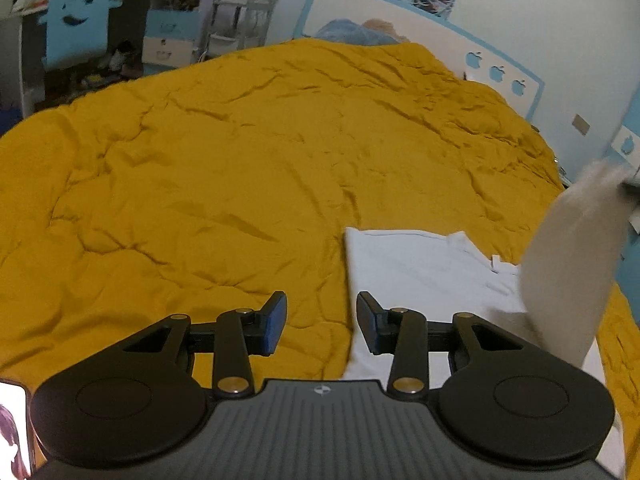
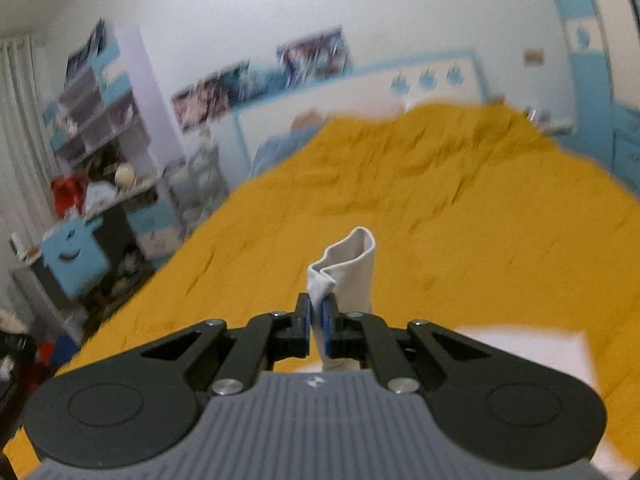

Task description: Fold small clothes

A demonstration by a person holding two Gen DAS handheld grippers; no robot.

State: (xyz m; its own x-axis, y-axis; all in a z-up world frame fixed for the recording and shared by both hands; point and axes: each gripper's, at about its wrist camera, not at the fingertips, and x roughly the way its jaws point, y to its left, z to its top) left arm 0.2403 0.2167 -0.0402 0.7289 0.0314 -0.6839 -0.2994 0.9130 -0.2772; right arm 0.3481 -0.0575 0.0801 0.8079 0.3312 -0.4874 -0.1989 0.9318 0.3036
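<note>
My right gripper (image 2: 317,312) is shut on a small light grey garment (image 2: 350,266), which sticks up past the pads as a soft folded tube above the yellow bedspread (image 2: 440,220). In the left wrist view the same grey garment (image 1: 572,272) hangs blurred at the right edge. A white folded garment (image 1: 416,268) lies flat on the bedspread (image 1: 200,180), and it shows as a blurred white patch (image 2: 532,348) in the right wrist view. My left gripper (image 1: 322,320) is open above the white garment's left edge, with nothing between its fingers.
A white and blue headboard (image 1: 400,20) with posters above it stands at the far end of the bed. To the left are a cluttered desk, a blue chair (image 1: 76,28) and shelves (image 2: 96,108). A lit screen (image 1: 14,432) sits at the lower left corner.
</note>
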